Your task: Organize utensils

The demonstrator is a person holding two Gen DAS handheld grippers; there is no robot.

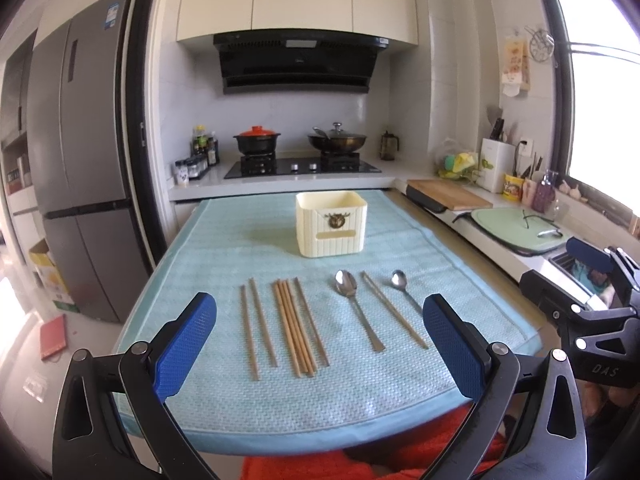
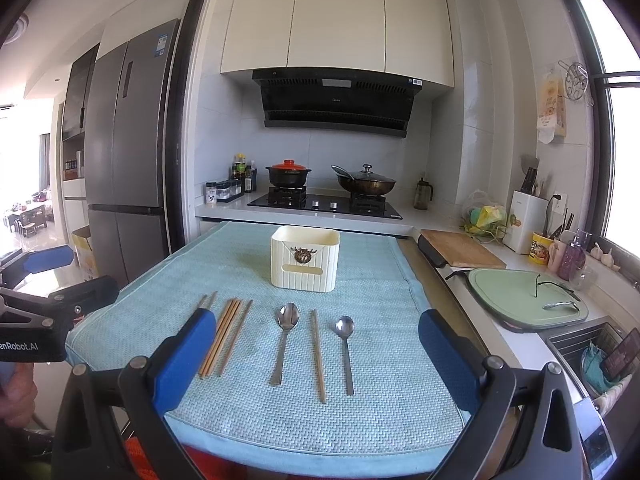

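A cream utensil holder [image 1: 331, 224] [image 2: 305, 258] stands upright at the back of a light blue mat [image 1: 224, 248] [image 2: 372, 412]. In front of it lie a pair of wooden chopsticks [image 1: 256, 326], a bunch of several wooden chopsticks [image 1: 298, 326] [image 2: 225, 336], a large metal spoon [image 1: 356, 306] [image 2: 285, 340], another chopstick pair [image 1: 394, 310] [image 2: 318, 354] and a small metal spoon [image 1: 405, 288] [image 2: 346, 350]. My left gripper [image 1: 320, 346] is open and empty above the mat's near edge. My right gripper [image 2: 316, 364] is open and empty, also near the front edge.
A stove with a black pot [image 2: 287, 175] and a wok [image 2: 366, 184] stands behind the table. A wooden board [image 2: 460, 254], a green board [image 2: 524, 296] and a sink [image 2: 596, 354] run along the right counter. A fridge [image 1: 86, 152] is on the left.
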